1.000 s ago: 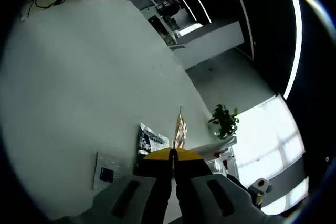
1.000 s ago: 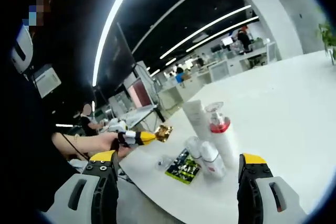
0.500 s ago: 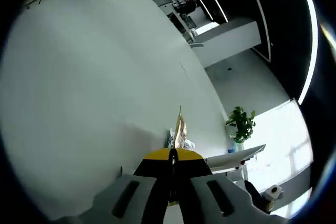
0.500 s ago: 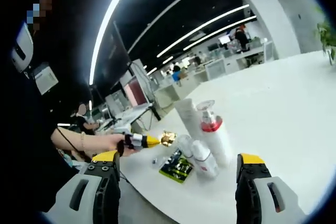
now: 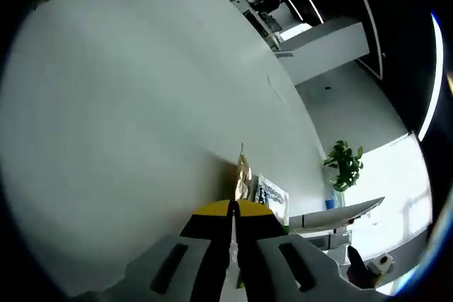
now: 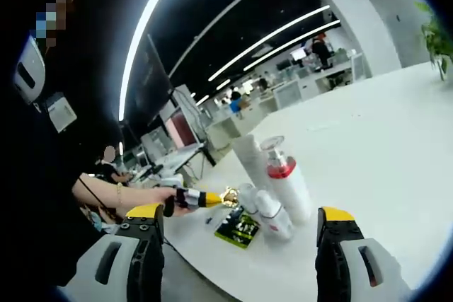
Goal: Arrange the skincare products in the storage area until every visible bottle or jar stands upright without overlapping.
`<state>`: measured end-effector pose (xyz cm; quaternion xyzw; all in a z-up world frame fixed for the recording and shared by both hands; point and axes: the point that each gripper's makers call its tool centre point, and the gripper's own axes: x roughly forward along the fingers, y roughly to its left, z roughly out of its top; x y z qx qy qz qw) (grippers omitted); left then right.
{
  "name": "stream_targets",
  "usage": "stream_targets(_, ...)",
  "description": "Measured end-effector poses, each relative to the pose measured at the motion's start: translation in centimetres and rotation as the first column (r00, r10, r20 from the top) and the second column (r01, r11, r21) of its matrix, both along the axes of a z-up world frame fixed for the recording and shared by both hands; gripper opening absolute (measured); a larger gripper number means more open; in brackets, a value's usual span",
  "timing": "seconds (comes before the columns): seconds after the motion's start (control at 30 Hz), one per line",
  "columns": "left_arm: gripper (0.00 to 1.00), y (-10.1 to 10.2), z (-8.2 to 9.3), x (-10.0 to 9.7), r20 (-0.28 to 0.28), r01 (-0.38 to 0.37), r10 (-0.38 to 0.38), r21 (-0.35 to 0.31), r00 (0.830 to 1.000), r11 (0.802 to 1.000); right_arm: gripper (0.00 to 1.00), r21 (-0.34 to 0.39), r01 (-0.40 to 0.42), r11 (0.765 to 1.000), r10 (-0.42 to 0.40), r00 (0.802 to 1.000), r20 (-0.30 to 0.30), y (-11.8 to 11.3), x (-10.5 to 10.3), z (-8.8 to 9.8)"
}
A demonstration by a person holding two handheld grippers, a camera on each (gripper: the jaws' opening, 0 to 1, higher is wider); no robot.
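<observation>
Left gripper [image 5: 233, 206] jaws are seen pressed together on a thin gold foil sachet [image 5: 243, 178], which sticks up edge-on from the yellow tips above the white table [image 5: 127, 125]. In the right gripper view the same left gripper [image 6: 212, 198] comes in from the left, held by a hand [image 6: 170, 199], with the gold sachet [image 6: 229, 195] just beside the product cluster. Right gripper [image 6: 241, 218] jaws are spread wide apart with nothing between them. The cluster stands near the table edge [image 6: 368, 139]: a white tube [image 6: 251, 160] upright at the back, a red-collared pump bottle [image 6: 283, 182] beside it, two small white bottles [image 6: 263, 210] in front, tilt unclear. A dark green sachet [image 6: 237, 228] lies flat, touching the small bottles' bases.
</observation>
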<state>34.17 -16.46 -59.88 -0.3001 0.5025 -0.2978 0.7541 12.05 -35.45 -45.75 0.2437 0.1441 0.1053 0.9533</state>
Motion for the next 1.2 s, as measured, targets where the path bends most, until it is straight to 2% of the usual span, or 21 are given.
stream_targets(0.17, 0.0, 0.0, 0.2, 0.5, 0.031, -0.007, 0.007, 0.0, 1.0, 1.0, 0.94, 0.006, -0.003, 1.0, 0.003, 1.0, -0.003, 0.2, 0.0, 0.0)
stream_targets(0.33, 0.0, 0.3, 0.0, 0.3, 0.063, 0.035, -0.039, 0.06, 0.997, 0.998, 0.94, 0.005, -0.011, 1.0, 0.011, 1.0, -0.007, 0.4, 0.0, 0.0)
stream_targets(0.53, 0.0, 0.5, 0.0, 0.5, 0.097, 0.049, -0.058, 0.102, 0.994, 0.994, 0.94, 0.011, -0.01, 1.0, 0.01, 1.0, -0.005, 0.4, 0.0, 0.0)
stream_targets(0.63, 0.0, 0.9, -0.2, 0.5, 0.117, 0.074, -0.093, 0.158, 0.989, 0.985, 0.94, 0.012, -0.012, 1.0, 0.012, 1.0, -0.006, 0.3, 0.0, -0.1)
stream_targets(0.7, 0.02, 1.4, -0.2, 0.8, 0.165, 0.095, -0.136, 0.233, 0.977, 0.968, 0.94, 0.013, -0.011, 1.0, 0.011, 1.0, -0.003, 0.3, 0.0, 0.0)
stream_targets(0.73, 0.04, 1.3, 0.1, 0.8, 0.201, 0.121, -0.179, 0.267, 0.963, 0.956, 0.94, 0.014, -0.01, 1.0, 0.01, 1.0, -0.003, 0.3, 0.0, 0.0)
stream_targets(0.77, 0.05, 1.3, 0.4, 0.9, 0.251, 0.164, -0.252, 0.326, 0.934, 0.931, 0.94, 0.014, -0.009, 1.0, 0.009, 1.0, -0.004, 0.3, 0.0, 0.0)
stream_targets(0.83, 0.1, 1.0, 1.0, 1.2, 0.316, 0.211, -0.357, 0.414, 0.879, 0.886, 0.94, 0.017, -0.01, 1.0, 0.01, 1.0, -0.005, 0.4, 0.0, 0.0)
stream_targets(0.87, 0.13, 1.9, 1.0, 3.3, 0.352, 0.243, -0.423, 0.454, 0.835, 0.857, 0.94, 0.016, -0.012, 1.0, 0.012, 1.0, -0.006, 0.5, 0.0, 0.0)
stream_targets(0.97, 0.17, 0.3, 1.5, 3.3, 0.408, 0.308, -0.538, 0.505, 0.738, 0.806, 0.94, 0.015, -0.018, 1.0, 0.018, 1.0, -0.009, 0.6, 0.0, -0.1)
stream_targets(1.07, 0.17, -0.7, 2.2, 2.4, 0.427, 0.332, -0.569, 0.509, 0.703, 0.794, 0.94, 0.015, -0.017, 1.0, 0.017, 1.0, -0.009, 0.5, 0.0, -0.1)
stream_targets(1.13, 0.17, -1.4, 1.7, 2.6, 0.42, 0.365, -0.618, 0.54, 0.665, 0.759, 0.94, 0.017, -0.014, 1.0, 0.014, 1.0, -0.01, 0.4, 0.0, -0.1)
stream_targets(1.17, 0.17, -1.8, 1.5, 2.7, 0.42, 0.383, -0.644, 0.553, 0.639, 0.74, 0.94, 0.017, -0.013, 1.0, 0.014, 1.0, -0.01, 0.4, 0.0, -0.2)
stream_targets(1.2, 0.18, -2.2, 1.3, 2.5, 0.42, 0.396, -0.66, 0.558, 0.623, 0.729, 0.94, 0.017, -0.012, 1.0, 0.012, 1.0, -0.01, 0.4, 0.0, -0.2)
